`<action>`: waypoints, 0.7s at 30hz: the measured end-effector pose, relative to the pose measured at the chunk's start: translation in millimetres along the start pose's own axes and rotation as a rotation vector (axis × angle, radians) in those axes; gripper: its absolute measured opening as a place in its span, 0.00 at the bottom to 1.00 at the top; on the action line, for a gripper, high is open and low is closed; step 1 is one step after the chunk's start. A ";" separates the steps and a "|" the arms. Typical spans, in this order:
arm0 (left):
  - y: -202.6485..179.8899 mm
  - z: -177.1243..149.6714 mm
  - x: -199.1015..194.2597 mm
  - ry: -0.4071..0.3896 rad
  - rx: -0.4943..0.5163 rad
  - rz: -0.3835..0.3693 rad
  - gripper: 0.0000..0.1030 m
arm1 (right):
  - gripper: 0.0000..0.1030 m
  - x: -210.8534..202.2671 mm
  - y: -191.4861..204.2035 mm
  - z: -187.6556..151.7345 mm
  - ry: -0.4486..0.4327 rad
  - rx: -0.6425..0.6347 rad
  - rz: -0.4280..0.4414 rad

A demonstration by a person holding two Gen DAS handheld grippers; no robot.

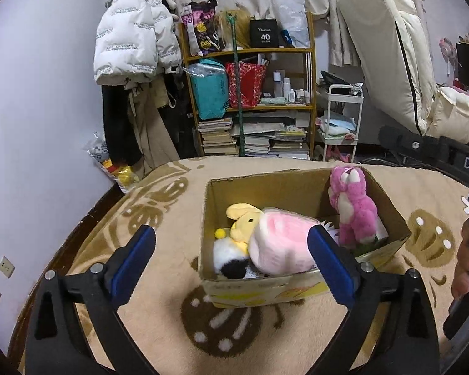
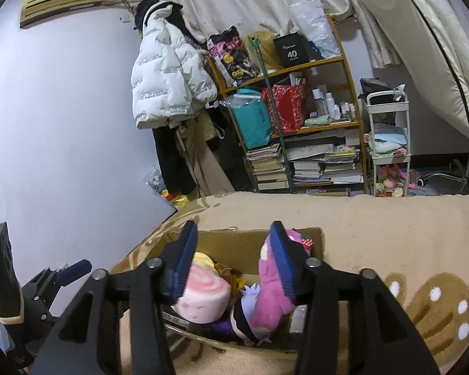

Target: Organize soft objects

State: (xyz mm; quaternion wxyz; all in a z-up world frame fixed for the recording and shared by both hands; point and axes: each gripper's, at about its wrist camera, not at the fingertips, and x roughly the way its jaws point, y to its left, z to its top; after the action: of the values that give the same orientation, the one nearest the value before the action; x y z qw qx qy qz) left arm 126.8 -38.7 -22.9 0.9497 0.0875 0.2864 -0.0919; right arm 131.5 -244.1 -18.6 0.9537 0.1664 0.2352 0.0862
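Note:
A cardboard box (image 1: 284, 187) stands on a beige blanket and holds several plush toys: a pale pink roll plush (image 1: 281, 243), a yellow rabbit (image 1: 245, 220), a black-and-white plush (image 1: 231, 261) and a magenta bear (image 1: 355, 206) upright at the box's right wall. My left gripper (image 1: 231, 264) is open and empty just in front of the box. My right gripper (image 2: 231, 261) is open above the box (image 2: 234, 243); its right finger sits beside the magenta bear (image 2: 270, 300), and the pink roll (image 2: 200, 297) lies below its left finger.
The beige patterned blanket (image 1: 159, 225) covers the bed around the box. A wooden shelf (image 1: 250, 93) with books and bags, a hanging white jacket (image 1: 134, 31), a small white cart (image 1: 340, 125) and a propped mattress (image 1: 394, 53) stand behind the bed.

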 end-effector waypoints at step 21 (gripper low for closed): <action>15.9 -4.5 -114.8 -0.171 -0.056 0.085 0.97 | 1.00 -94.3 37.6 10.3 -0.087 -0.121 -0.091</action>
State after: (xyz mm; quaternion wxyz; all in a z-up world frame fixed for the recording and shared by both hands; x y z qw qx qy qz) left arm 34.0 -8.0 39.6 0.9758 0.0649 0.2027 -0.0507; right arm 50.7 -234.9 43.0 0.9742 0.1014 0.1952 0.0496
